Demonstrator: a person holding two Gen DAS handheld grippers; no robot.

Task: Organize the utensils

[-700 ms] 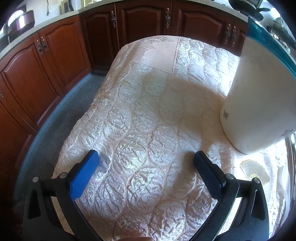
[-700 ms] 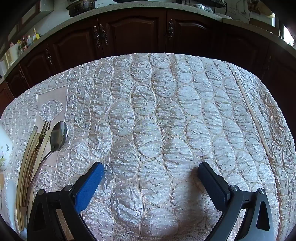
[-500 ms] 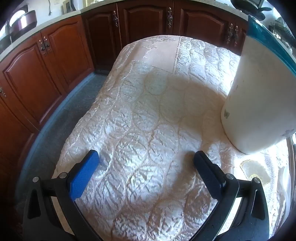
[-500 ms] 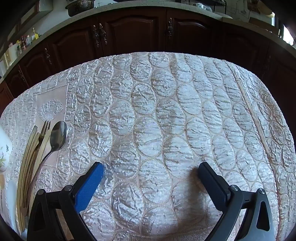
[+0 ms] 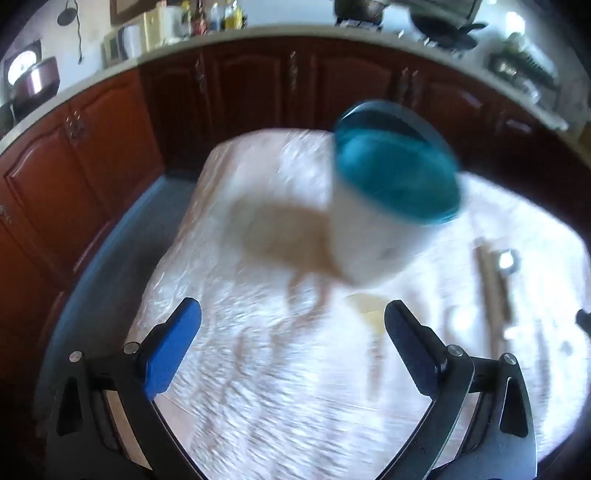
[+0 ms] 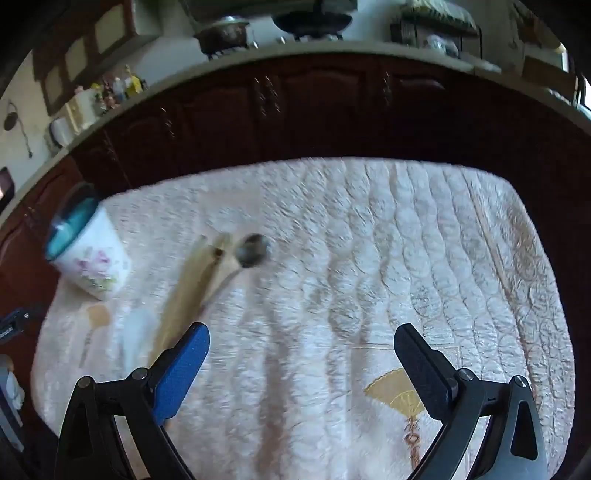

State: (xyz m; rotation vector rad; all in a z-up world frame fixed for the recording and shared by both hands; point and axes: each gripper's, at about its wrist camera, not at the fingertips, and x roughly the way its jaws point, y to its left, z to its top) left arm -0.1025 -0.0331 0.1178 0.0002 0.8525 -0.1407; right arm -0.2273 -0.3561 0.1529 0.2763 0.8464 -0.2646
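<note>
Utensils: your spoon [image 6: 253,250] lies on the tablecloth [image 6: 369,258], bowl end toward the cabinets, handle running back toward your right gripper. Blurred in both views.
Sticks: a bundle of pale wooden sticks [image 6: 192,284] lies just beside the spoon on its left, roughly parallel to it; whether they touch you cannot tell. The lower ends run behind your blue finger.
Flat pieces: a small tan piece [image 6: 98,315] and a pale whitish one [image 6: 138,332] lie left of the sticks, too smeared to name.
Cup: white cup [image 6: 92,258] with pink flowers and a teal inside stands left of the utensils, near the table's left edge. In the left wrist view the same cup [image 5: 384,206] sits ahead of your jaws, well apart from them, casting a shadow to its left.
Right gripper [image 6: 301,365]: jaws spread wide, nothing between them, over bare cloth; utensils are off to its left.
Left gripper [image 5: 293,343]: jaws spread wide, nothing held, over bare cloth short of the cup.
Cloth detail: gold fan motif [image 6: 397,398] near your right gripper's dark finger.
Surroundings: dark wood cabinets [image 6: 332,110] curve behind the table, countertop [image 5: 258,31] clutter above them, grey floor [image 5: 122,240] on the left.
</note>
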